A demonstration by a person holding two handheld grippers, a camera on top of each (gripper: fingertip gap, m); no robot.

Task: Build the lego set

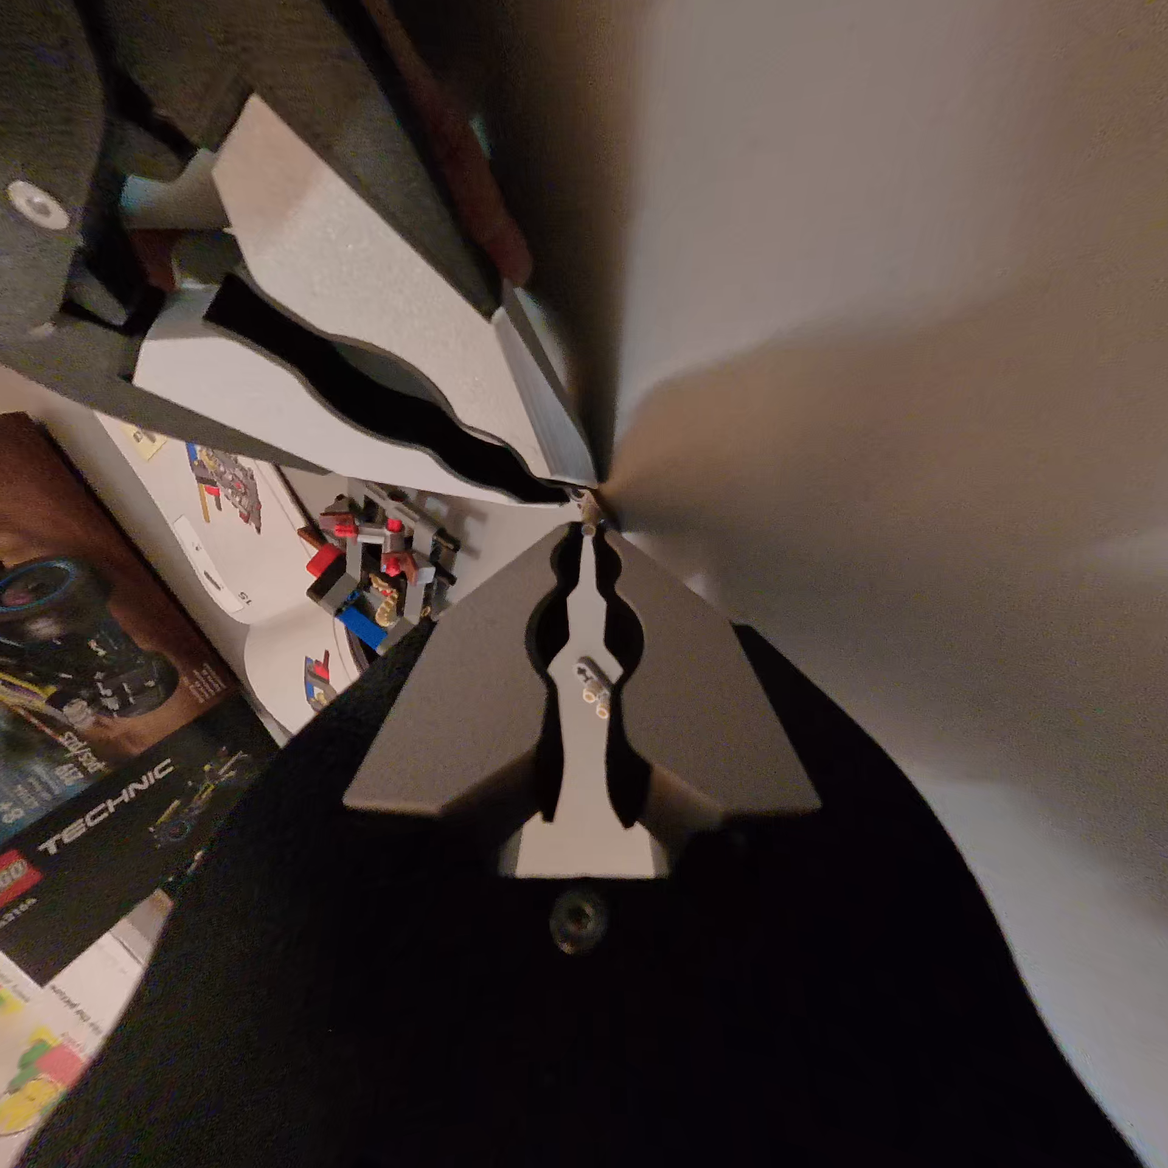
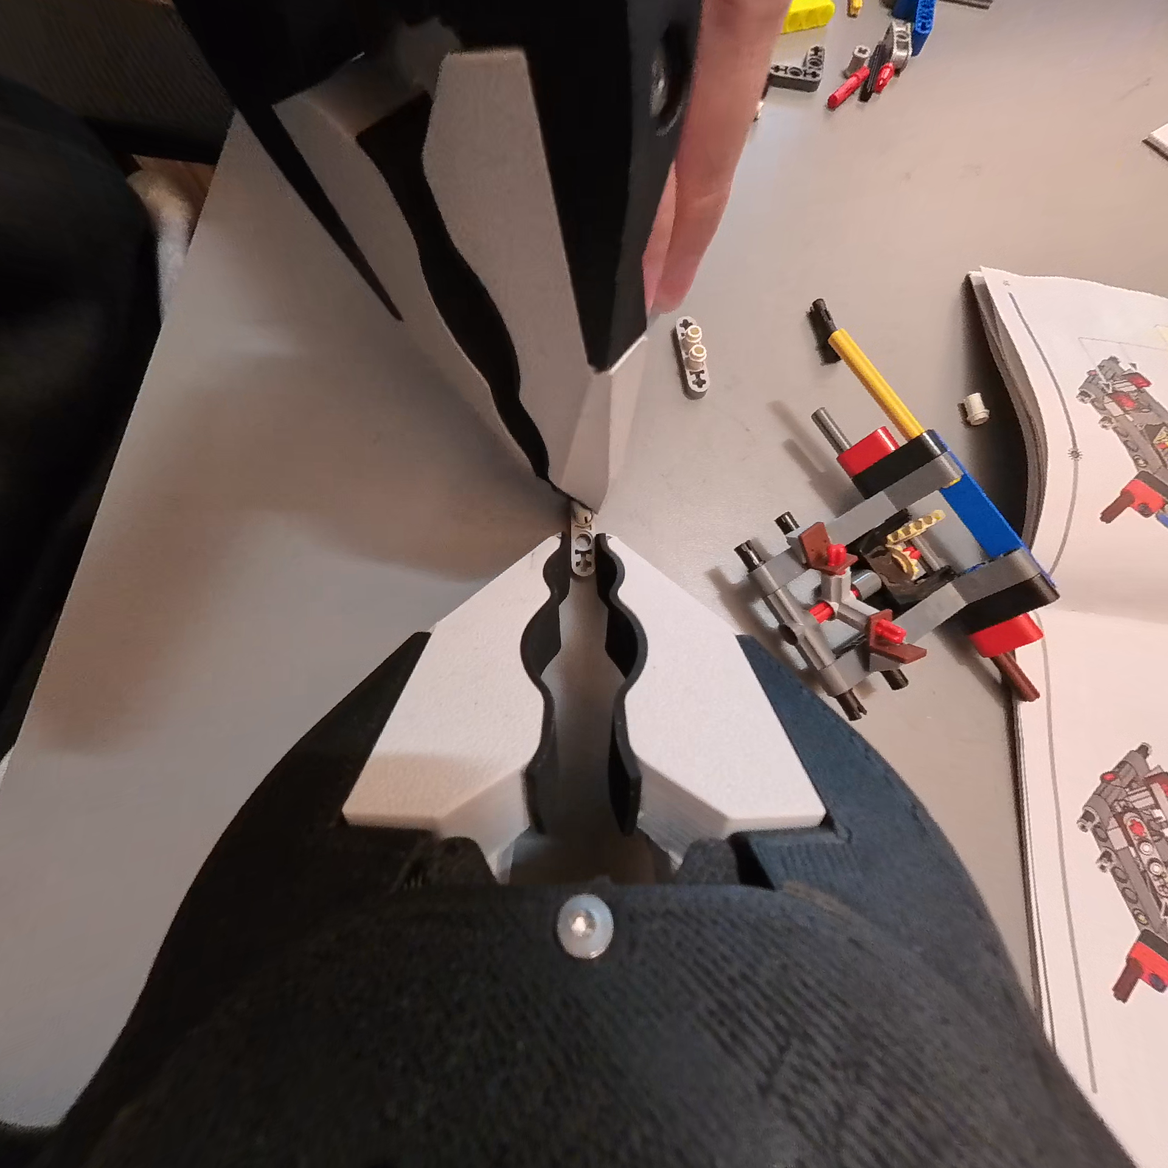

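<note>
My right gripper [image 2: 581, 540] is shut on a small grey beam [image 2: 581, 551] and holds it above the table. My left gripper [image 1: 591, 534] comes in from the opposite side and is shut on a tan pin [image 1: 589, 526] at the beam's end. The two grippers meet tip to tip; the left one shows at the top of the right wrist view [image 2: 572, 496], the right one at the upper left of the left wrist view [image 1: 572, 493]. The partly built grey, red, blue and black model [image 2: 897, 569] lies on the table to the right, and it also shows in the left wrist view [image 1: 379, 569].
A second grey beam with two tan pins [image 2: 692, 357] lies on the grey table [image 2: 821, 221]. A yellow axle [image 2: 872, 379] and a small white bush [image 2: 975, 407] lie near the open instruction booklet [image 2: 1106, 569]. Loose parts [image 2: 872, 57] lie at the far right. The set's box [image 1: 95, 632] lies at the left. Left and right tips are no more than a few centimetres apart. About 8 cm separates my left fingertips from the yellow axle [image 2: 872, 379].
</note>
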